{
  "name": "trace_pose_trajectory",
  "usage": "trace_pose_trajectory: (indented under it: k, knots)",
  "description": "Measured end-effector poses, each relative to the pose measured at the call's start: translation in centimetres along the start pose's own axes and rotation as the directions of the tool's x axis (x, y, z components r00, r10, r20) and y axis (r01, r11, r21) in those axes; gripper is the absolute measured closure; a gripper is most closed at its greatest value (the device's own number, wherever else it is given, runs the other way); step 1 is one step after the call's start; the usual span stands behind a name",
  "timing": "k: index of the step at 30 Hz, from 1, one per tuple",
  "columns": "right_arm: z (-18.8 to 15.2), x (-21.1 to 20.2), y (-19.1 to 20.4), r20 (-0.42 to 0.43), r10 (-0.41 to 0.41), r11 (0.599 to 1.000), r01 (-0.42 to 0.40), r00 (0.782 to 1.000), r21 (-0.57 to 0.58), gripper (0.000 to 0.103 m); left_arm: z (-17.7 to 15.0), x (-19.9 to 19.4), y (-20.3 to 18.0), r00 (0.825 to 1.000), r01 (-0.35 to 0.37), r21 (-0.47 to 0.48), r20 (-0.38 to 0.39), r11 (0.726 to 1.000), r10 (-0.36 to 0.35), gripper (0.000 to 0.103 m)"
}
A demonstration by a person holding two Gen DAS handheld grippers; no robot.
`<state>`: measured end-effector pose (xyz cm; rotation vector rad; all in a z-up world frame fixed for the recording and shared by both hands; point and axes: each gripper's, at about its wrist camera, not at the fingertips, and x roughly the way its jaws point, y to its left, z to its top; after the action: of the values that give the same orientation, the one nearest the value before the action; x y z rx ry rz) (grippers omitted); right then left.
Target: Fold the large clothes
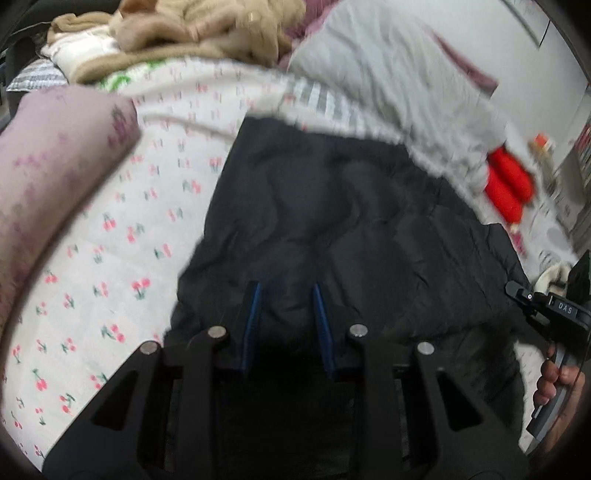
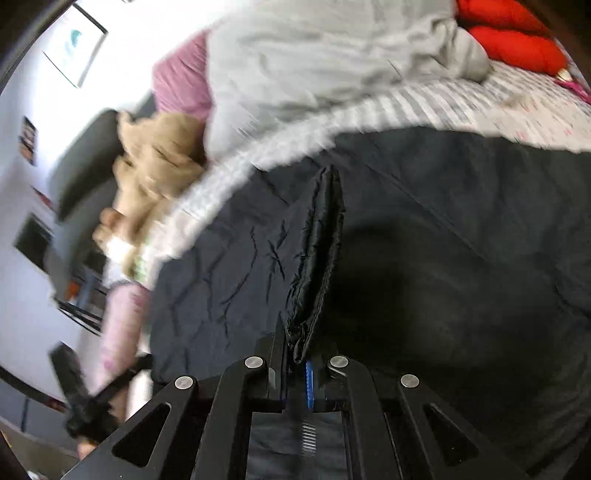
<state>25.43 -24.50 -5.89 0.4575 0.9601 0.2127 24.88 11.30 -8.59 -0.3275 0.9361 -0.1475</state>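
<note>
A large dark navy garment (image 1: 332, 221) lies spread on a bed with a white cherry-print sheet (image 1: 110, 240). My left gripper (image 1: 286, 291) hovers over the garment's near edge, jaws parted with dark cloth between the blue pads; whether it grips is unclear. The right gripper's body (image 1: 554, 314) and the hand holding it show at the right edge of the left wrist view. In the right wrist view the garment (image 2: 443, 240) fills the frame, and my right gripper (image 2: 295, 350) is shut on a folded edge (image 2: 317, 258) of it, lifted upright.
A pink pillow (image 1: 55, 166) lies left. A grey duvet (image 1: 388, 74), a beige blanket pile (image 1: 192, 33) and red cushions (image 1: 506, 181) lie at the far side of the bed. A wall with pictures (image 2: 74, 44) shows left in the right wrist view.
</note>
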Motion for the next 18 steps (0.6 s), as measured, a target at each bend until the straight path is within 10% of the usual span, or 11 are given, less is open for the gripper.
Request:
trace_pose_trajectory:
  k: [10, 14, 18]
  knots:
    - [-3.5, 5.1, -1.4, -0.112, -0.232, 0.966, 0.215, 0.966, -0.145, 0.089, -1.2, 1.9, 0.6, 0.995, -0.062, -0.016, -0.084, 0.998, 0.061, 0.072]
    - [-2.5, 2.9, -2.1, -0.124, -0.235, 0.971, 0.227, 0.964, -0.073, 0.07, -0.7, 1.1, 0.0, 0.992, -0.096, 0.003, -0.087, 0.995, 0.096, 0.068]
    - [-1.6, -1.6, -3.7, -0.06, -0.214, 0.977, 0.212, 0.975, -0.025, 0.027, 0.0, -0.6, -1.0, 0.99, -0.132, 0.028, -0.046, 0.991, 0.133, 0.034]
